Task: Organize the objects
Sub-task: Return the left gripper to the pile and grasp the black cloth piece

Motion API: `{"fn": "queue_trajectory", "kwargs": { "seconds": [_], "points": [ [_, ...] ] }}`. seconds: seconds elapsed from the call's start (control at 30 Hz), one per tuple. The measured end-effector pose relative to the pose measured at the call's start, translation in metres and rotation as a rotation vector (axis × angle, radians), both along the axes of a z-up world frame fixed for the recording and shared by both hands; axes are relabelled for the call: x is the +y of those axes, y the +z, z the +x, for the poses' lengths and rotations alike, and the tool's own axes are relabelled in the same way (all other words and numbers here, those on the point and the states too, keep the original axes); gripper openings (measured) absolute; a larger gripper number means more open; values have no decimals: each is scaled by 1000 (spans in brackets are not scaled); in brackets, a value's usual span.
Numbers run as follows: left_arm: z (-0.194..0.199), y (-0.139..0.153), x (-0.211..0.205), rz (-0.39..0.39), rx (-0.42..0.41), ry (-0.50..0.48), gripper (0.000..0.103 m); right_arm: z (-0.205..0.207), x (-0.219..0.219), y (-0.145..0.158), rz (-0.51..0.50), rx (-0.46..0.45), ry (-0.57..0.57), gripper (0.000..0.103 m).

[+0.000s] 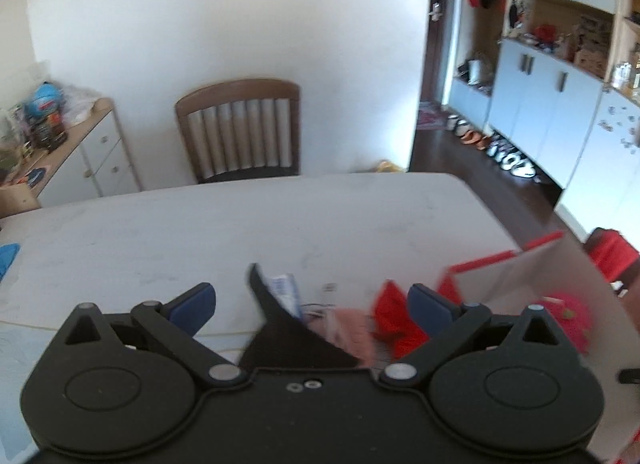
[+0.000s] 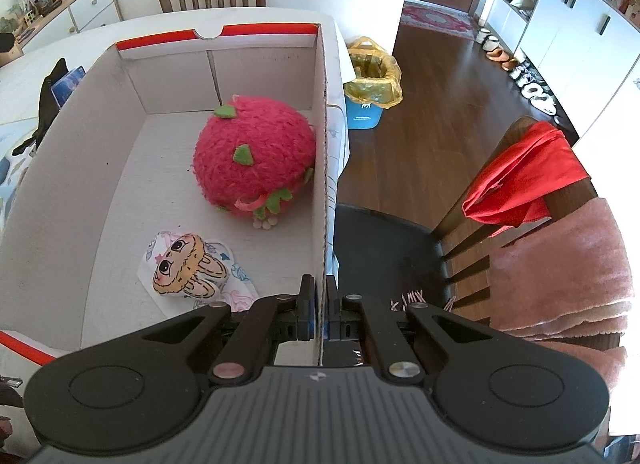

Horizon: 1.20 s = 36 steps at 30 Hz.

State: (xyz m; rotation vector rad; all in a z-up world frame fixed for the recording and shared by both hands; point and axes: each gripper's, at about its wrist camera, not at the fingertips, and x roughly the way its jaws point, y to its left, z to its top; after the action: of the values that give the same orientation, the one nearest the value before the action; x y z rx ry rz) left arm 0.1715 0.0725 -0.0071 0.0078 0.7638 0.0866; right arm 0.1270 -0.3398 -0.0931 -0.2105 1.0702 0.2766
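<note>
Left wrist view: left gripper hovers over the near edge of the white table, blue fingers spread wide, nothing between them. Left and far stretch of tabletop is bare, lots of room; a blue item just peeks in at the far-left edge. Wooden chair pushed up to the far edge. Right below the gap between the fingers, a black cloth piece with a small blue-white packet against it, then blurred pink fabric and a red cloth touching each other near the right finger. Right of that, the cardboard box sits at the table's right edge, red trim on its rim.

Right wrist view: box fills the left half, open top. Inside: pink strawberry plush pushed against the right wall in the far half, cartoon bunny pouch lying flat near the front. Box floor on the left is free. Right gripper is clamped on the box's right wall at the near corner, one finger inside, one outside. Right of the box, a second chair just beside it with red cloth and pink blanket draped on its back. Farther off, a bin with yellow bag, then open wood floor.
</note>
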Motion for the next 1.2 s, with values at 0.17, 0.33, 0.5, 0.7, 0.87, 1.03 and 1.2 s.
{"fn": "queue_trajectory", "kwargs": {
  "seconds": [0.17, 0.33, 0.5, 0.7, 0.87, 1.03, 1.2],
  "points": [
    [25, -18, 24, 23, 61, 78, 101, 1, 0, 0, 2, 7, -3, 4],
    [46, -36, 37, 9, 99, 132, 101, 3, 0, -1, 3, 16, -9, 4],
    [59, -54, 55, -96, 140, 203, 98, 4, 0, -1, 1, 24, -11, 4],
    [65, -70, 72, -229, 177, 247, 79, 5, 0, -1, 1, 26, -12, 4],
    [65, -77, 77, -252, 193, 245, 62, 5, 0, -2, 1, 27, -11, 4],
    [68, -78, 84, -306, 190, 248, 44, 5, 0, -2, 2, 27, -12, 4],
    [70, -79, 86, -357, 188, 245, 13, 4, 0, -2, 0, 26, -10, 4]
  ]
}}
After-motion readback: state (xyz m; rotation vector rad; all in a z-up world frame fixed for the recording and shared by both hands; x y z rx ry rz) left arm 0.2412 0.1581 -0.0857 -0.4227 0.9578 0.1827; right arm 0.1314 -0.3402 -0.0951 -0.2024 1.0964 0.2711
